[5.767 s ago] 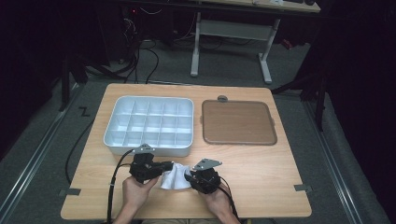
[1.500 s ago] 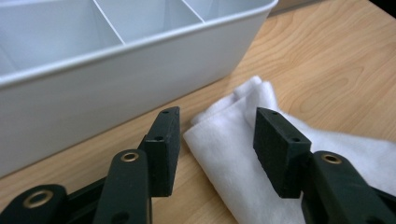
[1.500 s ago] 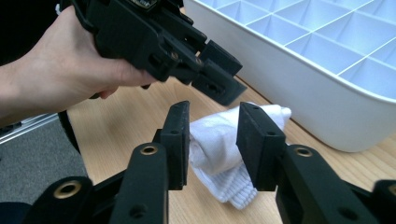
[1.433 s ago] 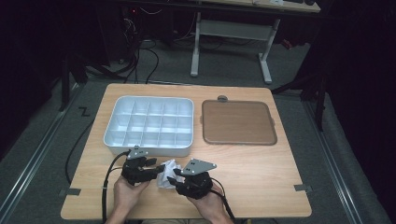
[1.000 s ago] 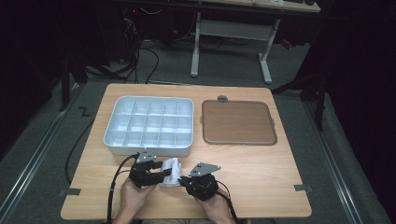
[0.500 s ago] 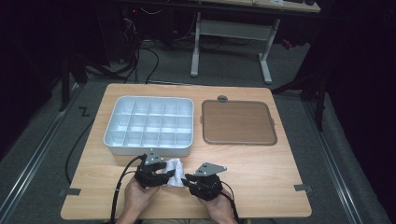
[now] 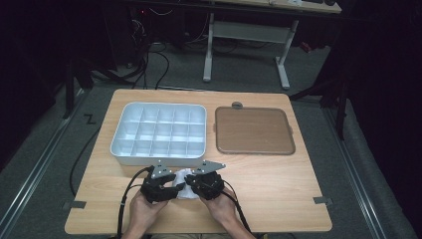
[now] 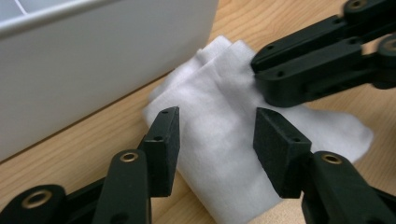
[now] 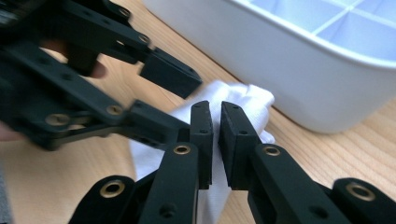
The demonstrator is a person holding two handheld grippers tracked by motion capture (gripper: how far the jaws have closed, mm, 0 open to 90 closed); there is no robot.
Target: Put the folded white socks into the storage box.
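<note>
The left gripper (image 8: 217, 140) stands half open over the white cloth (image 8: 224, 154), which lies at the table's near edge, just before the tray (image 7: 158, 130). The right gripper (image 9: 216, 140), having just been closing, pinches the cloth's fold between nearly shut jaws. The high view adds a brown board (image 7: 253, 130) right of the tray.

White compartment tray (image 7: 158, 132) sits left of centre on the wooden surface (image 7: 278, 194). Brown flat tray (image 7: 253, 131) lies just right of it, apart. Small grey disc (image 7: 237, 105) at its upper edge.

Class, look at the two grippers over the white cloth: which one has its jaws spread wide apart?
The left gripper: its jaws stand wide over the white cloth, while the right gripper has its jaws nearly together.
</note>
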